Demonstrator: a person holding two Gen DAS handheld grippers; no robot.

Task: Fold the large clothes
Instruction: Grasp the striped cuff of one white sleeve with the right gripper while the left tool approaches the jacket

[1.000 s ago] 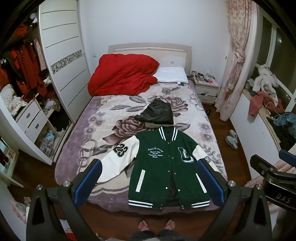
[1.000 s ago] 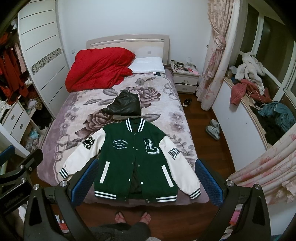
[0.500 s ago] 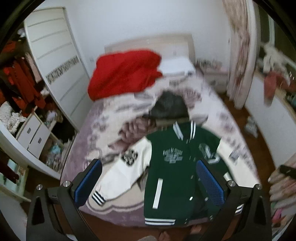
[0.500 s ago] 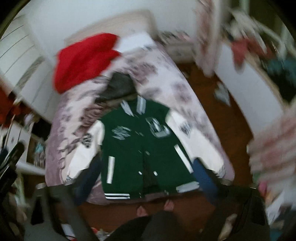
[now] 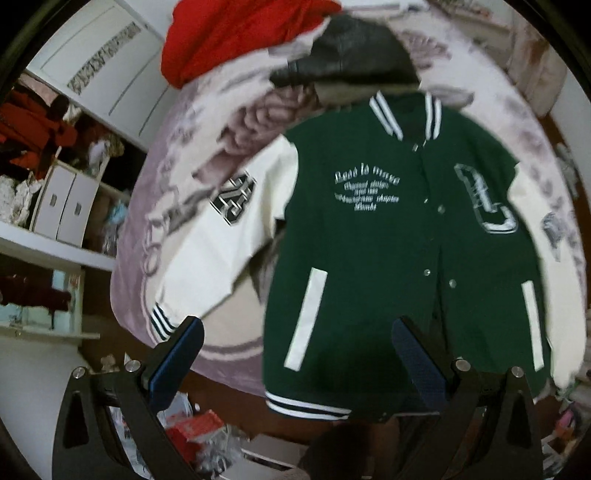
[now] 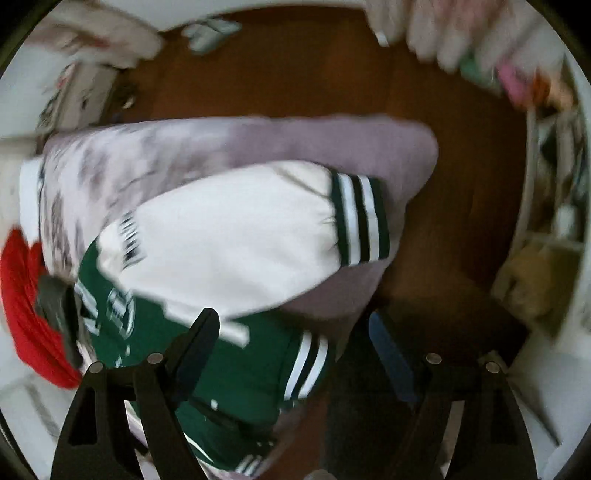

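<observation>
Folding is not yet starting, judging from how the garment is lying. Nearest in the left wrist view, the left tool is hanging with its blue pads well apart and nothing between them, over the hem of the green varsity jacket. That jacket is lying face up and fully spread at the foot of the bed, snaps closed, its white left-hand sleeve angling out to the side with no crease or turn in it. In the right wrist view, the right tool is also standing apart and empty; its jaws have just been opening wider, with no cloth caught between them, and it is hovering above the other white sleeve near the striped cuff. Farther up the bed, a dark leather garment and a red duvet are sitting beyond the collar. Every fold, sleeves and body alike, is still waiting.
</observation>
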